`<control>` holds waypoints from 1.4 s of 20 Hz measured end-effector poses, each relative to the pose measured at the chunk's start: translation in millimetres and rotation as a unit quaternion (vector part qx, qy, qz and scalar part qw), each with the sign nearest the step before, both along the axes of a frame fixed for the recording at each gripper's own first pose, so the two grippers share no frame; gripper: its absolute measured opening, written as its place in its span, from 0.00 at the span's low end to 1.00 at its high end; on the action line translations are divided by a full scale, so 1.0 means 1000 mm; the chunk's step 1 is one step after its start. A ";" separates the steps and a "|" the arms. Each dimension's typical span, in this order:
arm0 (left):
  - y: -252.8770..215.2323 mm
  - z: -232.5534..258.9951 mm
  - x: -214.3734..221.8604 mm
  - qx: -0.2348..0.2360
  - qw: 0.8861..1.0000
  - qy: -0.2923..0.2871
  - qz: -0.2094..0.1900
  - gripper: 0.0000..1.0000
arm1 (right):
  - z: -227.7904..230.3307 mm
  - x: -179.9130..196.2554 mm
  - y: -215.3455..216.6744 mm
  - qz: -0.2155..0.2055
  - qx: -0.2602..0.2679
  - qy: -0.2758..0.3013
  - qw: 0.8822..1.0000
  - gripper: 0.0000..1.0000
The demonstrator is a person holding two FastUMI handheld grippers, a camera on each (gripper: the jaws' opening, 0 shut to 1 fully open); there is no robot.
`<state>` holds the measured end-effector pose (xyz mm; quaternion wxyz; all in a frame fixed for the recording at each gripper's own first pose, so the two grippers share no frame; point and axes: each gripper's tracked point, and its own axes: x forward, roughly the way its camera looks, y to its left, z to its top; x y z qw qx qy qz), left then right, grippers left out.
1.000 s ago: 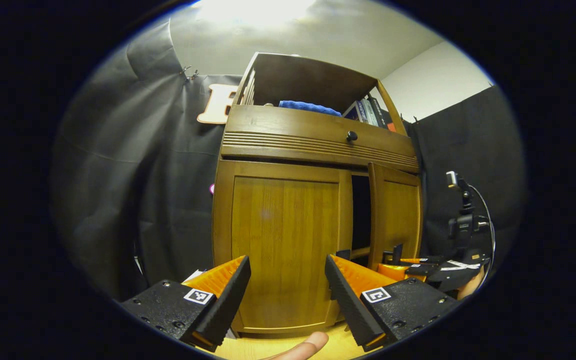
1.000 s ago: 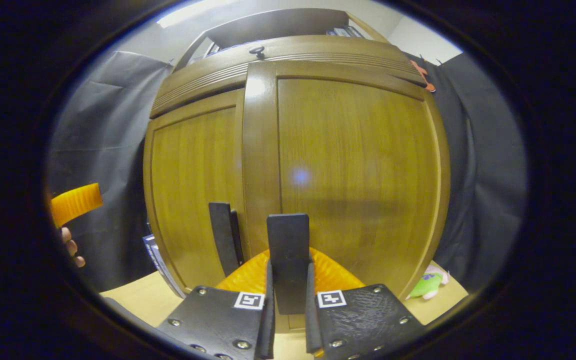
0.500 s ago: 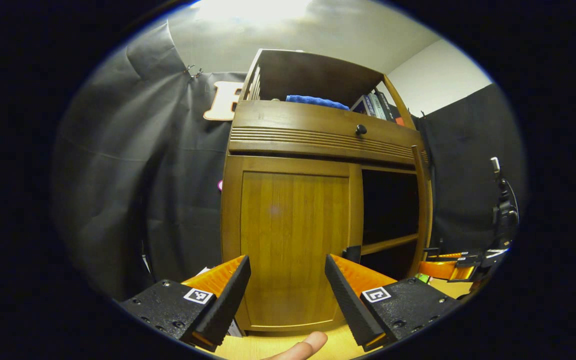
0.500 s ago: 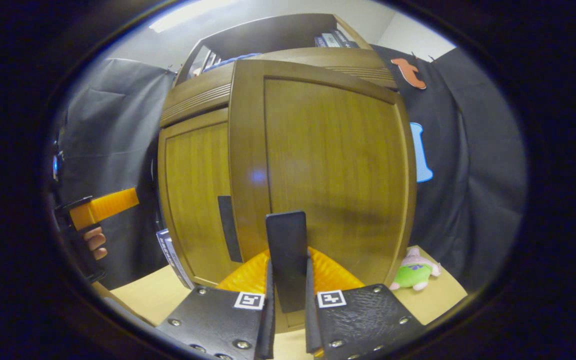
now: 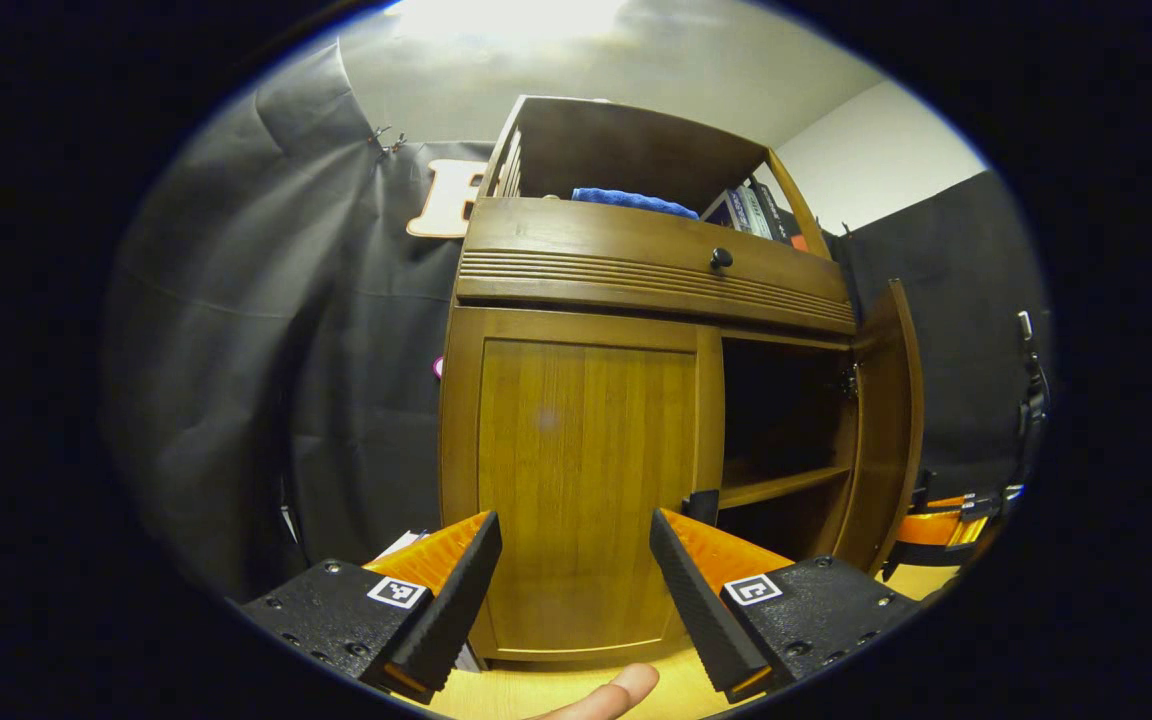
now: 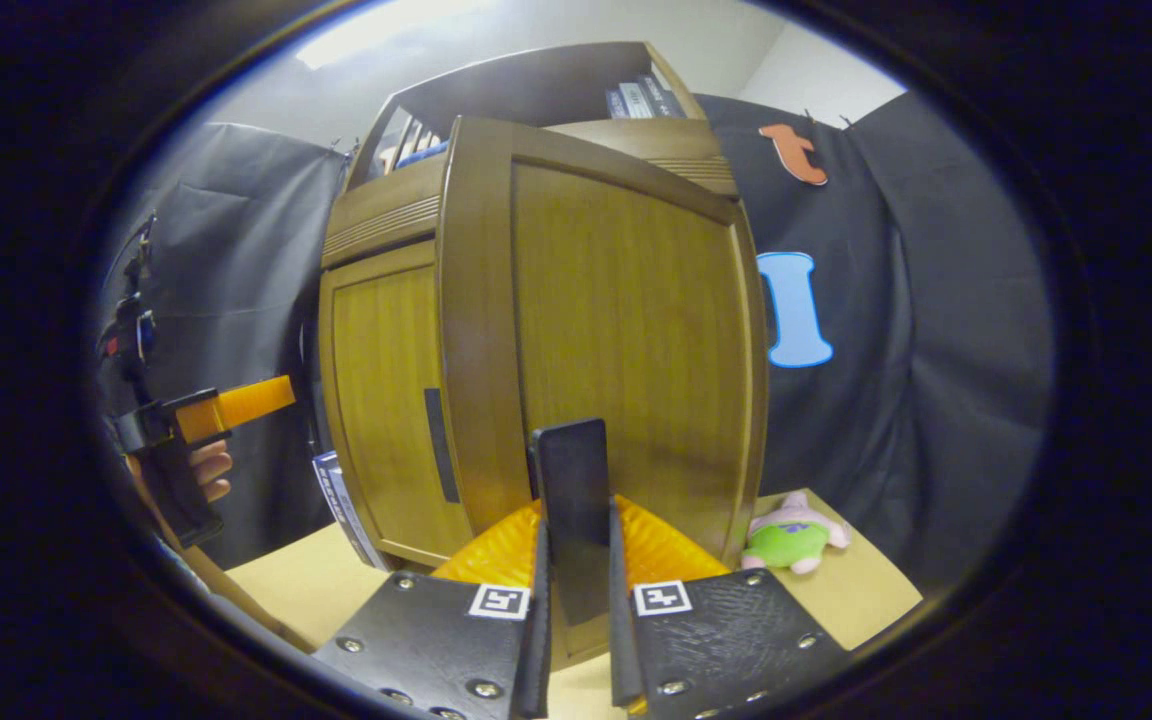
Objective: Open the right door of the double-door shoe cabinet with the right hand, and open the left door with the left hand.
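In the left gripper view, the left gripper (image 5: 574, 590) sits at 6 o'clock with its jaws spread wide and released, nothing between them, aimed at the shut left door (image 5: 576, 480) of the shoe cabinet (image 5: 636, 270). A fingertip (image 5: 616, 690) pokes in just below. Toward 3 o'clock the right door (image 5: 886, 420) stands swung out, showing a dark inside with a shelf (image 5: 781, 485). A blue cloth (image 5: 631, 202) and books (image 5: 746, 210) lie in the open top, toward 12 o'clock.

In the right gripper view, the other gripper and the hand (image 6: 208, 468) holding it show at 9 o'clock. The right gripper (image 6: 576, 620) at 6 o'clock has its jaws clenched on the right door's handle (image 6: 572, 500). A plush toy (image 6: 796, 535) lies on the counter (image 6: 866, 580) at 4 o'clock.
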<state>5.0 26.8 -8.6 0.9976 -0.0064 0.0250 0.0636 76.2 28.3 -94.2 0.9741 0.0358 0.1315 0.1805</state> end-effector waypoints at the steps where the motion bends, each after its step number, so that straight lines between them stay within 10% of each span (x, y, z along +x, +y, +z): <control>1: -0.001 0.000 -0.001 -0.001 1.000 -0.001 -0.001 0.92 | 0.002 -0.001 -0.005 -0.003 -0.001 0.000 1.000 0.24; 14: -0.014 0.001 -0.003 -0.005 1.000 -0.003 -0.026 0.91 | 0.017 -0.002 -0.131 -0.138 -0.034 -0.042 0.989 0.23; 28: -0.020 -0.005 0.003 0.009 1.000 0.000 -0.023 0.92 | 0.006 0.022 -0.204 -0.030 0.014 -0.051 0.998 0.17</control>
